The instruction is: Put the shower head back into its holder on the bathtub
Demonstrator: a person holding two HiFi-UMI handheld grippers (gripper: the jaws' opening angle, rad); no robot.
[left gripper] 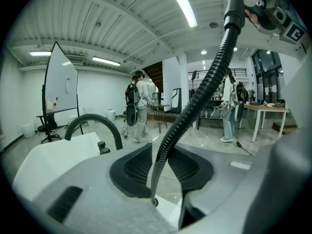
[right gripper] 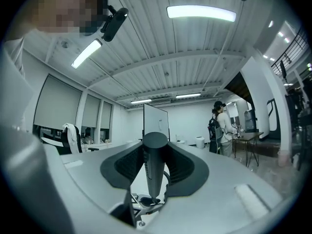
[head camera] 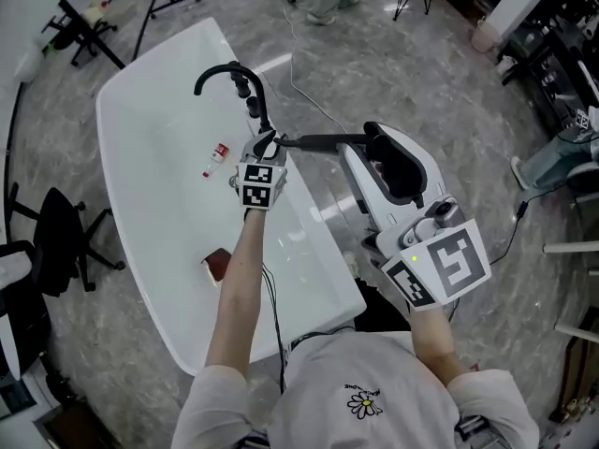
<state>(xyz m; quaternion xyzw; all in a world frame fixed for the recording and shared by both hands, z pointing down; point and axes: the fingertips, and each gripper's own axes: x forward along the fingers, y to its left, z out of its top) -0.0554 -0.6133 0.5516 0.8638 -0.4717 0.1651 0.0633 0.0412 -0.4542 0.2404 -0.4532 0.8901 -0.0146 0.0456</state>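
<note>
In the head view the black shower head [head camera: 318, 141] lies level over the white bathtub's [head camera: 140, 157] right rim. My right gripper [head camera: 376, 143] is shut on its thick end. In the right gripper view its dark handle [right gripper: 155, 172] stands upright, squeezed between both pads. My left gripper [head camera: 266, 144] sits at the rim fittings below the arched black faucet [head camera: 225, 68], right by the shower head's thin end. It is open. The ribbed black hose [left gripper: 204, 87] rises between the left gripper's [left gripper: 161, 156] pads toward the upper right.
A small red-and-white bottle [head camera: 218, 154] and a brown block [head camera: 217, 263] lie inside the tub. A black office chair [head camera: 56, 241] stands to the left, and stand legs [head camera: 89, 31] at the far left. A cable [head camera: 309, 96] runs across the floor. People [left gripper: 139, 106] stand far behind.
</note>
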